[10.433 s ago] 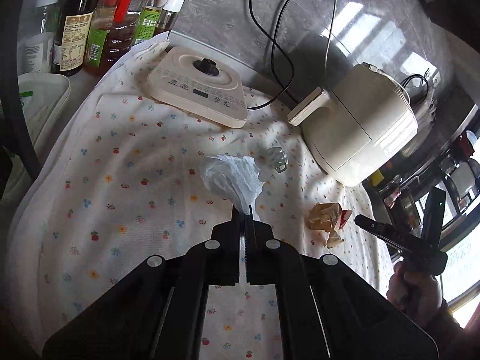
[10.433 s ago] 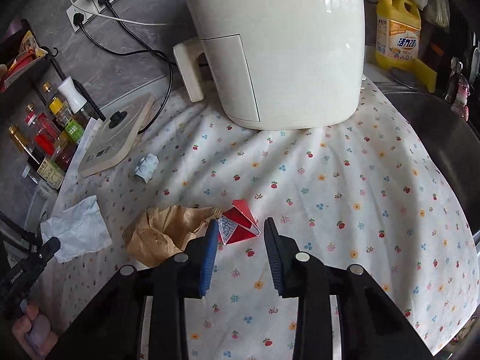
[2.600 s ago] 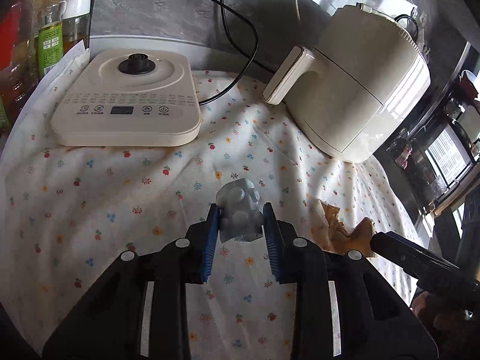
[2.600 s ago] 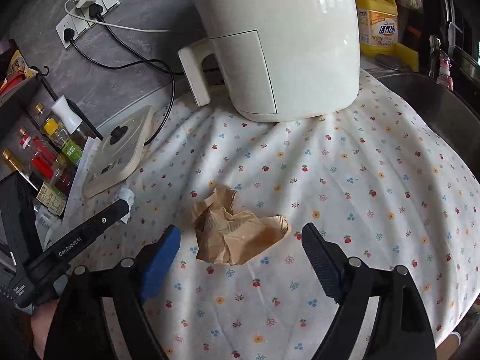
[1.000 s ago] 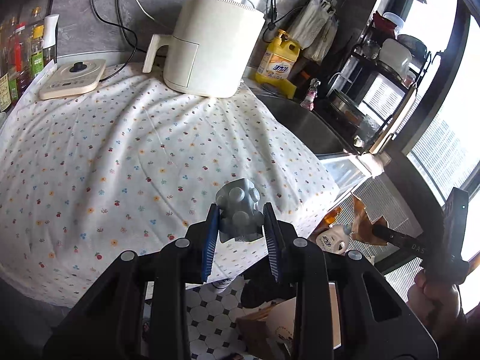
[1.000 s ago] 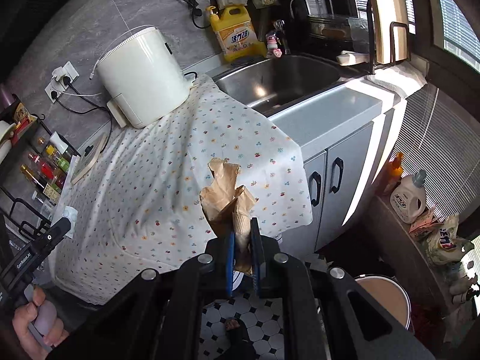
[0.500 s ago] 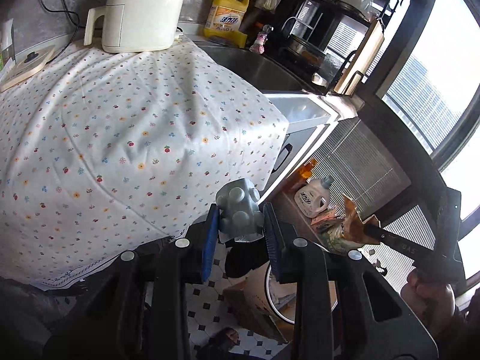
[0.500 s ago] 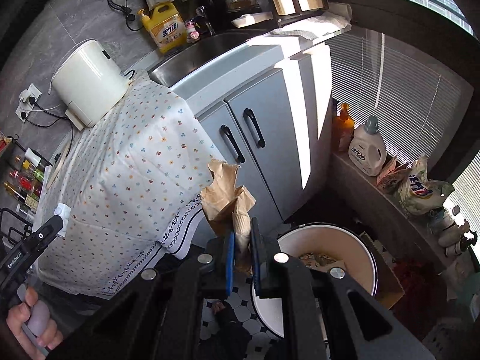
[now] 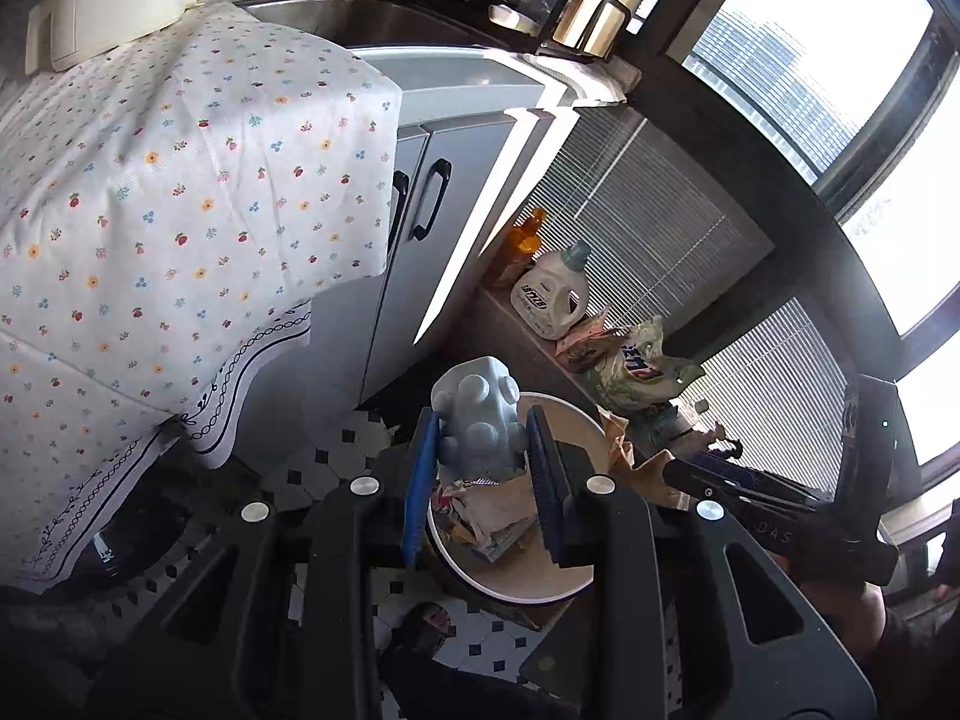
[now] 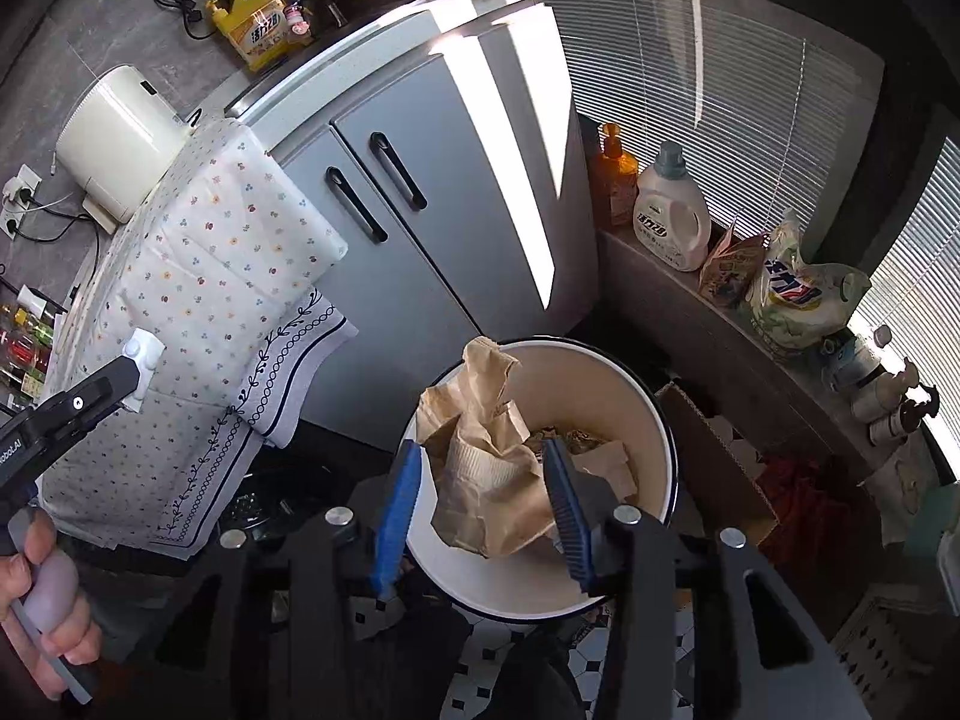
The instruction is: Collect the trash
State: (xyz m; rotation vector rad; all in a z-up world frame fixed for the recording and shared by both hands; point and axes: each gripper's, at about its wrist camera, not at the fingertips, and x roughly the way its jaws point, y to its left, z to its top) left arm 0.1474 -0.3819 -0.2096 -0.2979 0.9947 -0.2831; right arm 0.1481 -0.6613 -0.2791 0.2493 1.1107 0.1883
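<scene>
Over on the left, the flower-printed white cloth still drapes the desk, but it has no litter on it that I can see now; both pieces have been carried off it and down toward the floor. The left gripper has swung away from the desk in the last second and now hangs above the round white waste bin on the tiled floor, its blue-padded jaws set narrow and still pinching the crumpled pale-grey bubbled plastic wrapper, which sits just over the bin's near rim. Scraps of paper and packaging already lie inside the bin. Further right, the bigger change: the right gripper, which half a second ago was clamped tight on the crumpled brown paper bag, has spread its jaws to a middling width, and the bag now appears loose between them, right over the bin's mouth, with no firm pinch on either side that I can make out. I would say the bag is being let go and should drop straight in, since the bin's white rim rings it on all sides. That leaves the plastic wrapper as the last piece in hand; the left jaws need only open where they are, perhaps a touch further over the middle so it does not clip the rim.
</scene>
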